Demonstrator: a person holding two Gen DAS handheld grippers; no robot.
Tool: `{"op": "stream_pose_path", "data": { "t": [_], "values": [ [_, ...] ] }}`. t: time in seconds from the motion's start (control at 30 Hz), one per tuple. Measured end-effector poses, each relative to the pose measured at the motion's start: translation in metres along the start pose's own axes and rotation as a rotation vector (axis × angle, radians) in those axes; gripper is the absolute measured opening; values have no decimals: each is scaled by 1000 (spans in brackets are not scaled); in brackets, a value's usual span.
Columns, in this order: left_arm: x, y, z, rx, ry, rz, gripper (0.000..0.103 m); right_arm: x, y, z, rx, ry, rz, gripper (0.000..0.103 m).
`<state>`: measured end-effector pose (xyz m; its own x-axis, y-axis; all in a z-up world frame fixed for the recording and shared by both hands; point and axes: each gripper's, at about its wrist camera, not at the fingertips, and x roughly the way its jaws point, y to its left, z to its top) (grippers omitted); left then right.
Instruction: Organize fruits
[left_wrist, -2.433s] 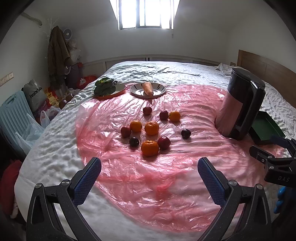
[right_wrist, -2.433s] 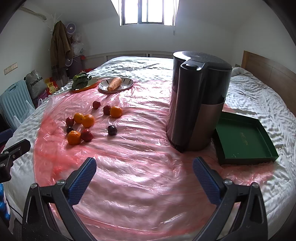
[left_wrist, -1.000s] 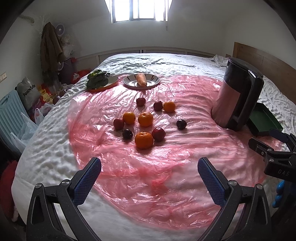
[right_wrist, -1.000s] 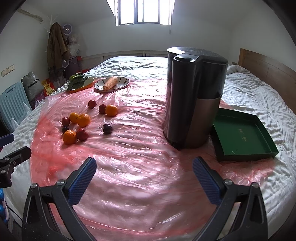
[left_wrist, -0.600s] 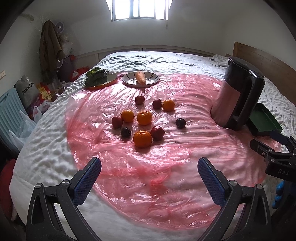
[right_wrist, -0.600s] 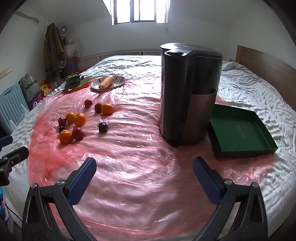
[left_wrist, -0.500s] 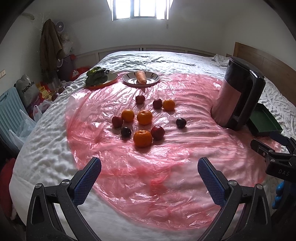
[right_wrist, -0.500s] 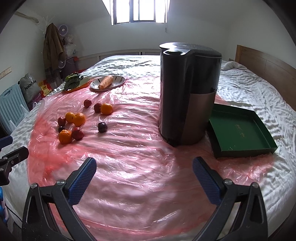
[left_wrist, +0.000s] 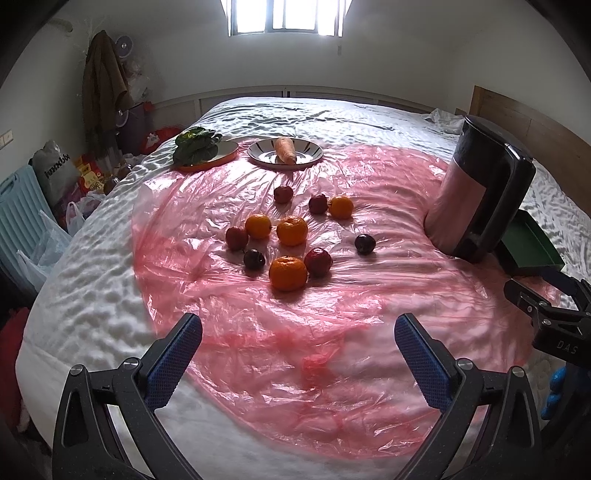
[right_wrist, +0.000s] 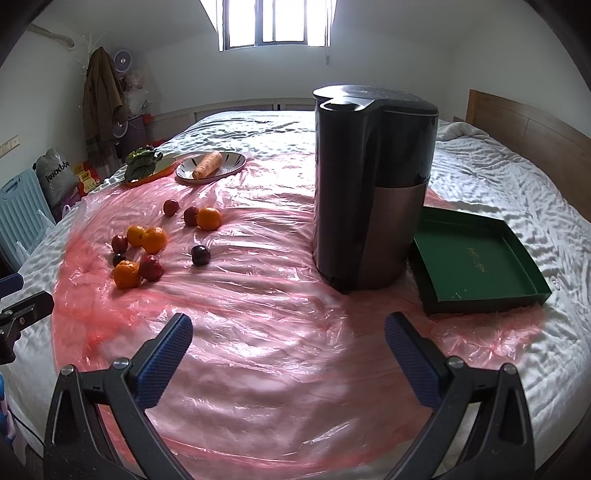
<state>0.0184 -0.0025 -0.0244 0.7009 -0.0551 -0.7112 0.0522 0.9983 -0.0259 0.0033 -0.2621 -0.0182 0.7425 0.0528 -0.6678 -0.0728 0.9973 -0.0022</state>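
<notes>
Little has shifted in the last second: both cameras have edged slightly, the fruit unmoved. Green tray (right_wrist: 476, 258) lies empty just beside the tall dark jug (right_wrist: 369, 184), which stands between it and the oranges and plums (left_wrist: 291, 236) scattered on pink plastic sheet (left_wrist: 295, 332) over the bed (left_wrist: 74, 295). Farther back, one plate (left_wrist: 284, 155) holds a carrot (left_wrist: 285, 150), another leafy greens (left_wrist: 195, 149). Left hand-held gripper (left_wrist: 297, 350) and right hand-held gripper (right_wrist: 288, 343) hover spread wide, holding nothing.

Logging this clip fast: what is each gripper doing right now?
Left gripper: jaws open, holding nothing.
Right gripper: jaws open, holding nothing.
</notes>
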Motion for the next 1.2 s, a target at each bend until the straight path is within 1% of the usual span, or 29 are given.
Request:
{"op": "stream_pose_path", "data": {
  "t": [0.33, 0.6, 0.8, 0.9, 1.03, 1.1, 1.2],
  "values": [
    [3, 1, 2, -10, 7, 10, 102, 2, 9, 4, -19, -1, 18, 103],
    [11, 7, 3, -16, 25, 6, 102, 5, 18, 5, -33, -10, 59, 103],
    [20, 14, 3, -29, 35, 15, 102, 8, 31, 11, -50, -13, 112, 103],
    [25, 24, 4, -36, 41, 16, 102, 13, 42, 17, -80, -6, 159, 103],
    [33, 48, 9, -54, 52, 16, 101, 29, 56, 31, -124, 14, 228, 103],
    [39, 56, 13, -60, 54, 9, 96, 40, 61, 37, -144, 33, 262, 103],
    [48, 63, 19, -59, 60, -27, 89, 59, 70, 45, -184, 62, 307, 103]
  ]
}}
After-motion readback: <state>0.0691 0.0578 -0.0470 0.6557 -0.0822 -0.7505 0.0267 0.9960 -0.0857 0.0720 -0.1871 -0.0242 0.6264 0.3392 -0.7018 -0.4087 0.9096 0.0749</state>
